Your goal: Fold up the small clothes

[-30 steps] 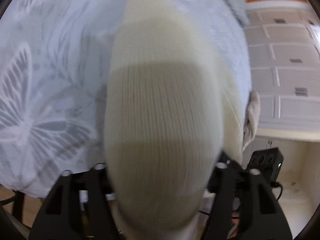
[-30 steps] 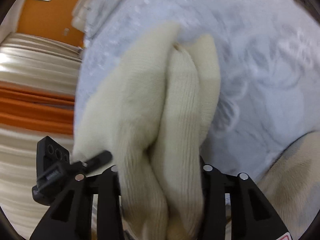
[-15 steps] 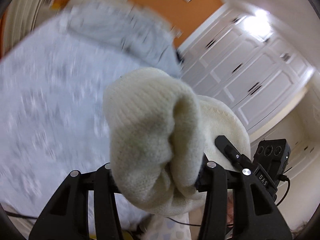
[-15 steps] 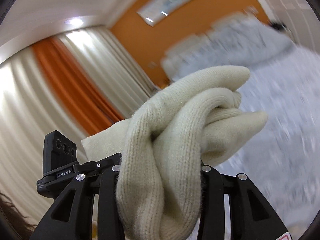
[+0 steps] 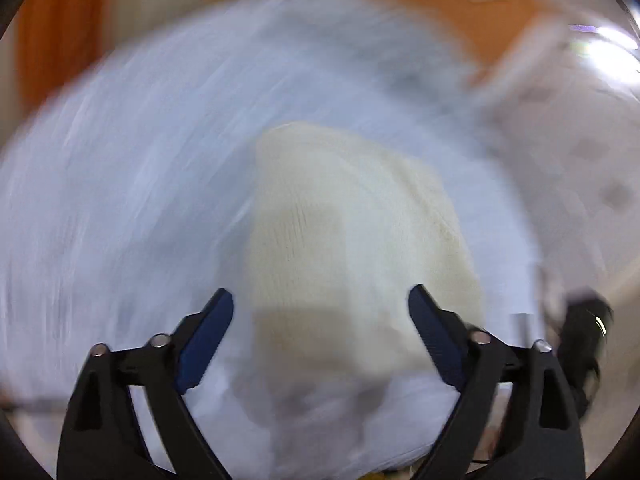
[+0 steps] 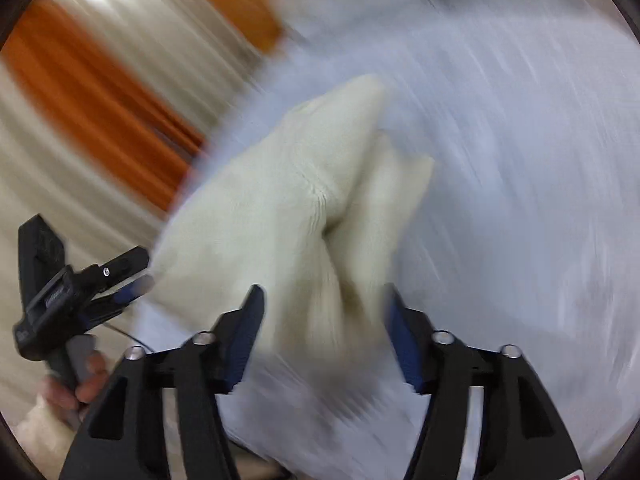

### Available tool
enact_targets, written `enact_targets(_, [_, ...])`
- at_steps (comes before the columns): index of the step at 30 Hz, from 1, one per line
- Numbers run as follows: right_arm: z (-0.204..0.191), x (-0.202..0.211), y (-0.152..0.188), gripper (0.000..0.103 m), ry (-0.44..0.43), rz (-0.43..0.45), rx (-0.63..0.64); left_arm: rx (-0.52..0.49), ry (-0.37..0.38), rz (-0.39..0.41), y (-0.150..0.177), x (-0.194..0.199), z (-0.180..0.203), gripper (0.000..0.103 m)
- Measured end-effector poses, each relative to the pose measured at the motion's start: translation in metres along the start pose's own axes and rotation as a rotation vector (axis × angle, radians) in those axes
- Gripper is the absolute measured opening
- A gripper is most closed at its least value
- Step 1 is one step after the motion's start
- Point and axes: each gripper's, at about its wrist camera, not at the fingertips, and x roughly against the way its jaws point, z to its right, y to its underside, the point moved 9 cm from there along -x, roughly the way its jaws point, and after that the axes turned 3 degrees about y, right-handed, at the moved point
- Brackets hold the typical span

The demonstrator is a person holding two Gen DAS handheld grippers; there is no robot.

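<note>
Left gripper (image 5: 320,312): jaws opening, spread wide, pads clear of cream knit garment (image 5: 352,232) — garment seen lying bunched on pale blue bedspread (image 5: 120,200), between open jaws. Right gripper (image 6: 324,312): jaws opening; contact with garment (image 6: 288,208) blurred, cannot be told. Step judged: folded piece being released. Next — both grippers to be drawn back clear, fold left undisturbed.

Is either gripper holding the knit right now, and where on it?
Left gripper: nothing; its jaws are opening wide of the cream knit. Right gripper: also opening, with the bunched near end between them; too blurred to tell if pinched.
</note>
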Motion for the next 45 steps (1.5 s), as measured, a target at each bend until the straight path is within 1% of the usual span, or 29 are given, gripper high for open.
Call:
enact_targets(1, [0.008,-0.006,0.015,0.041,0.001,-0.035,-0.025,0.090,0.007,-0.047,0.018,-0.013,-0.022,0.067])
enact_targets(2, [0.014,-0.006,0.029,0.041,0.000,-0.051,-0.052,0.174,0.016,-0.062,0.033,-0.015,-0.039,0.068])
enact_targets(3, [0.016,0.000,0.039,0.041,-0.008,-0.050,-0.059,0.210,0.037,-0.047,0.040,-0.009,-0.044,0.069])
enact_targets(4, [0.014,0.004,0.040,0.042,-0.005,-0.041,-0.049,0.216,0.038,-0.025,0.044,-0.001,-0.045,0.071])
enact_targets(5, [0.011,0.009,0.038,0.044,-0.004,-0.028,-0.031,0.202,0.030,-0.008,0.044,0.004,-0.044,0.074])
enact_targets(7, [0.009,0.010,0.026,0.046,-0.011,-0.005,-0.008,0.183,0.030,0.012,0.042,0.008,-0.038,0.075])
enact_targets(8, [0.011,0.009,0.021,0.046,-0.012,0.007,-0.011,0.163,0.027,0.015,0.035,0.003,-0.035,0.075])
enact_targets(10, [0.014,0.002,0.012,0.046,-0.023,0.016,-0.027,0.107,-0.005,0.015,0.023,-0.008,-0.026,0.075])
enact_targets(11, [0.009,0.004,0.015,0.046,-0.014,0.016,-0.027,0.084,-0.015,0.013,0.019,-0.015,-0.026,0.075])
enact_targets(12, [0.010,-0.001,0.010,0.046,0.013,0.021,-0.022,0.057,-0.027,0.010,0.021,-0.018,-0.023,0.075])
enact_targets(14, [0.006,-0.007,0.008,0.045,0.029,0.022,-0.016,-0.010,-0.066,-0.006,0.021,-0.028,-0.019,0.075])
enact_targets(15, [-0.001,-0.014,0.008,0.035,0.034,0.013,-0.009,-0.044,-0.100,-0.025,0.022,-0.036,-0.021,0.073])
enact_targets(16, [-0.001,-0.017,0.011,0.020,0.045,-0.002,0.002,-0.066,-0.123,-0.043,0.028,-0.037,-0.026,0.065])
enact_targets(17, [-0.002,-0.021,0.014,0.016,0.049,-0.018,0.007,-0.089,-0.153,-0.078,0.030,-0.049,-0.031,0.064])
enact_targets(18, [0.001,-0.025,0.017,0.015,0.050,-0.039,-0.001,-0.094,-0.168,-0.097,0.033,-0.053,-0.036,0.064])
enact_targets(20, [0.003,-0.026,0.023,0.014,0.059,-0.051,-0.010,-0.081,-0.173,-0.111,0.033,-0.058,-0.042,0.067])
enact_targets(21, [0.006,-0.028,0.028,0.011,0.073,-0.068,-0.002,-0.085,-0.180,-0.113,0.033,-0.059,-0.043,0.068])
enact_targets(23, [0.007,-0.026,0.034,0.011,0.111,-0.075,0.017,-0.104,-0.206,-0.125,0.032,-0.058,-0.042,0.066])
enact_targets(25, [0.002,-0.010,0.035,0.014,0.130,-0.032,0.024,-0.130,-0.217,-0.109,0.029,-0.047,-0.032,0.064])
enact_targets(27, [-0.007,0.010,0.032,0.016,0.180,0.029,0.064,-0.169,-0.228,-0.078,0.027,-0.031,-0.018,0.064])
enact_targets(28, [-0.013,0.026,0.031,0.021,0.223,0.073,0.090,-0.188,-0.236,-0.059,0.027,-0.022,-0.011,0.065])
enact_targets(30, [-0.025,0.045,0.031,0.025,0.269,0.131,0.123,-0.215,-0.241,-0.033,0.027,-0.011,0.001,0.065])
enact_targets(32, [-0.033,0.057,0.032,0.034,0.325,0.174,0.148,-0.241,-0.261,-0.005,0.027,-0.004,0.012,0.075])
enact_targets(34, [-0.042,0.067,0.033,0.051,0.368,0.217,0.166,-0.261,-0.281,0.042,0.025,0.006,0.022,0.079])
enact_targets(35, [-0.044,0.072,0.035,0.052,0.382,0.235,0.174,-0.268,-0.292,0.063,0.025,0.009,0.026,0.086])
enact_targets(36, [-0.046,0.075,0.037,0.052,0.399,0.249,0.180,-0.273,-0.300,0.077,0.026,0.012,0.029,0.089])
enact_targets(39, [-0.044,0.080,0.043,0.058,0.423,0.256,0.159,-0.303,-0.331,0.120,0.029,0.022,0.036,0.092])
enact_targets(40, [-0.043,0.078,0.046,0.059,0.422,0.251,0.144,-0.313,-0.344,0.127,0.031,0.022,0.036,0.095])
enact_targets(45, [-0.041,0.073,0.060,0.059,0.425,0.227,0.155,-0.316,-0.361,0.167,0.039,0.024,0.039,0.095])
